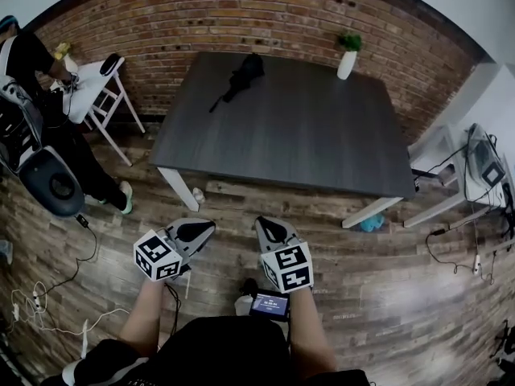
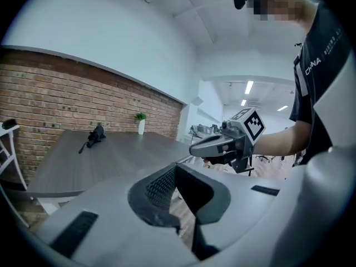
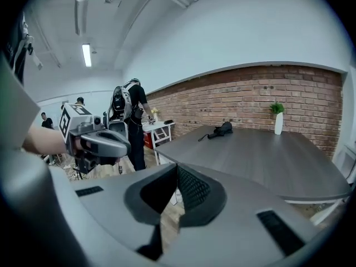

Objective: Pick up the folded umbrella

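1. Head view: folded umbrella (image 1: 240, 77) lies on the desk's (image 1: 306, 143) far side, well apart from both grippers.
2. Left gripper (image 1: 195, 232), right gripper (image 1: 269, 230): fingers (image 2: 158, 185) closed, empty.
3. Open fingers before reaching; grasp across the bundle.

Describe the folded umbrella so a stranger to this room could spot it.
Find the dark grey table by the brick wall. The folded umbrella lies near its far edge, left of centre. It is a flat black bundle, unlike the upright white vase.
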Demonstrator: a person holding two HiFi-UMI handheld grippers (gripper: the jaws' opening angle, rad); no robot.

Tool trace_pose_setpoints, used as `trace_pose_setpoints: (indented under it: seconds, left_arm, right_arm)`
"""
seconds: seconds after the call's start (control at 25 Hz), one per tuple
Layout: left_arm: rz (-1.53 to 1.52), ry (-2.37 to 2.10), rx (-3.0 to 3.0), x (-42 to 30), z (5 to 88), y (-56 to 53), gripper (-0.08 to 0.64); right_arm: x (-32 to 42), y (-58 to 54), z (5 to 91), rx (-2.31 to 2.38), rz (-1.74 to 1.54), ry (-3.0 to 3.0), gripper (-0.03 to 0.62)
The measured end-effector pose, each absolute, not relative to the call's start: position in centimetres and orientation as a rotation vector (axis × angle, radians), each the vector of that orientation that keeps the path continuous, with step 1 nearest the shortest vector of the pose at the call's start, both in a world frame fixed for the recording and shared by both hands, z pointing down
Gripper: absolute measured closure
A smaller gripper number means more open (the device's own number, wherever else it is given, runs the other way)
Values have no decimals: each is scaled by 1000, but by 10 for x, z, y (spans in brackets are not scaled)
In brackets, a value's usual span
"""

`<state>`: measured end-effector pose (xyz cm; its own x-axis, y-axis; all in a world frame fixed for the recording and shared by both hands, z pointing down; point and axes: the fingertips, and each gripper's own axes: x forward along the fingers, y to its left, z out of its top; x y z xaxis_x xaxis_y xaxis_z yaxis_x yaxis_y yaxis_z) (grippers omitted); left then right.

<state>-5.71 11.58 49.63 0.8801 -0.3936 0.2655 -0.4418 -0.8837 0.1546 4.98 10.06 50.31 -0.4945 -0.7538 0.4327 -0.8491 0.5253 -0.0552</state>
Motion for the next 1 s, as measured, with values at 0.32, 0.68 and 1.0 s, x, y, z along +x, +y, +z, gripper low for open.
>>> trace_pose_setpoints:
  seconds: [0.32, 0.68, 1.0]
  left_arm:
    - [365, -661, 2838, -12, 494, 46, 569]
    - [382, -678, 2802, 6, 504, 7, 569]
    - [356, -658, 2789, 3, 516, -45, 569]
  right_arm:
    - [96, 28, 502, 1313, 383, -2442, 583]
    - [119, -14, 515, 1307, 442, -2447, 583]
    - [115, -59, 526, 1303, 450, -2431, 583]
